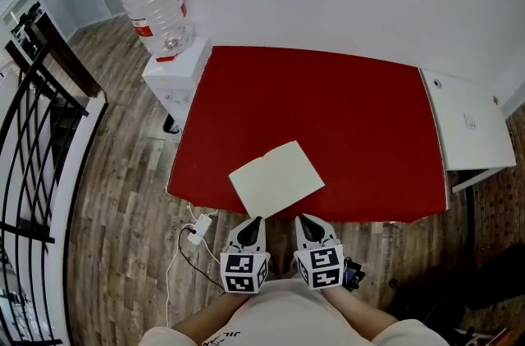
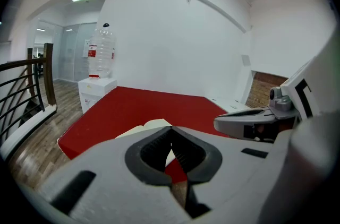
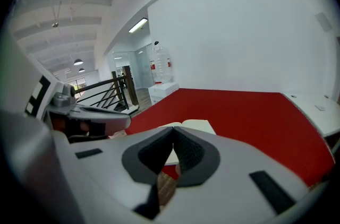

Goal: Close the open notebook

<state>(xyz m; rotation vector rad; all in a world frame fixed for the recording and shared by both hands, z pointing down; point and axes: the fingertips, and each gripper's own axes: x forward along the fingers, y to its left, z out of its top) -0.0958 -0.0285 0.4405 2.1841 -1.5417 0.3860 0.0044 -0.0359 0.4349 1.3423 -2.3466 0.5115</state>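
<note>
An open notebook (image 1: 276,178) with blank cream pages lies on the red table (image 1: 328,115), near its front edge and turned at an angle. Both grippers hang side by side just short of that edge, close to the person's body. My left gripper (image 1: 257,219) is shut, tips meeting, with nothing held. My right gripper (image 1: 303,216) is shut too and empty. In the left gripper view the notebook (image 2: 149,126) shows just beyond the closed tips (image 2: 170,130). In the right gripper view the notebook (image 3: 194,126) lies ahead of the closed tips (image 3: 173,131).
A white water dispenser (image 1: 172,74) with a big bottle (image 1: 156,8) stands at the table's left rear corner. A white side table (image 1: 472,127) adjoins the right side. A black railing (image 1: 33,131) runs along the left. A charger and cable (image 1: 197,234) lie on the wooden floor.
</note>
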